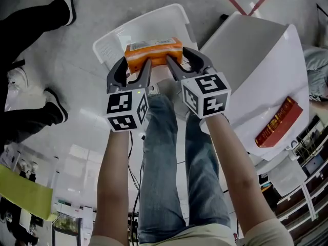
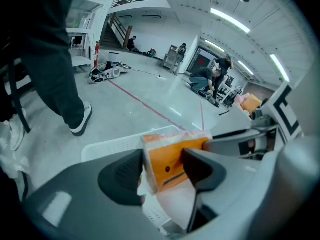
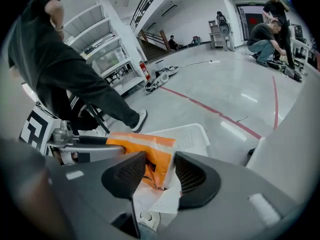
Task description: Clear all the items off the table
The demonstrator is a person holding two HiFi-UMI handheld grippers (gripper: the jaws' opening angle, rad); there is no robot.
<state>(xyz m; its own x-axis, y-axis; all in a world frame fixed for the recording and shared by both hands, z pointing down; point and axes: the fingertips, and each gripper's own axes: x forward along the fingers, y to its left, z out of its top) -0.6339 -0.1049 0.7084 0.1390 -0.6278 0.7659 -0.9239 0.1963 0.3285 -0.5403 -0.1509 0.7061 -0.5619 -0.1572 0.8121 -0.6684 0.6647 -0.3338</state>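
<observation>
The left gripper (image 2: 162, 168) is clamped on one end of the orange, plastic-wrapped rectangular pack (image 1: 154, 53) and the right gripper (image 3: 159, 170) on the other, probably because the soft wrapper would sag in a single grip. The pack hangs level between their tips, above the white perforated plastic basket (image 1: 110, 44) on the floor, seemingly its destination. The white table (image 1: 256, 55), bearing a red book (image 1: 277, 122), lies off the right gripper's outer side.

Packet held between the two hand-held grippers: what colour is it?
The packet is orange, paler along the top; clearest in the head view.
</observation>
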